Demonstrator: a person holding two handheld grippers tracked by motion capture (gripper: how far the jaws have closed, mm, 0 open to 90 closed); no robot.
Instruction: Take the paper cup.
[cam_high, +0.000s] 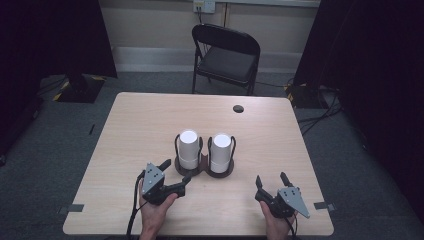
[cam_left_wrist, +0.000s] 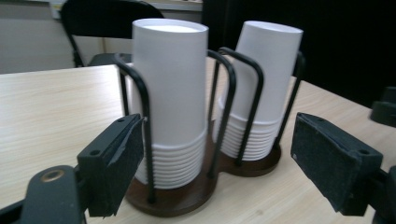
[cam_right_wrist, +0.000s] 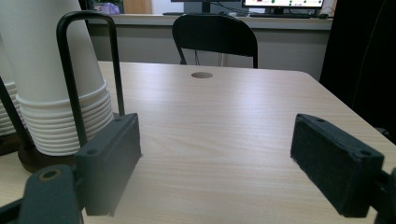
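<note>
Tongs L (cam_high: 172, 176) & R (cam_high: 271, 179) both apart near unmarked cup stacks (cam_high: 189, 149).

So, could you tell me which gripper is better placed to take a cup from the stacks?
Probably the left gripper: its open jaws face the left stack close up. The right gripper, also open, sits farther off, pointing past the right stack.

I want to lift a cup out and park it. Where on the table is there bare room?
Bare table lies left of the cup holder, behind it toward the round hole, and right of it toward the edge. It is crowded in front, between the left gripper, the right gripper and the cups.
</note>
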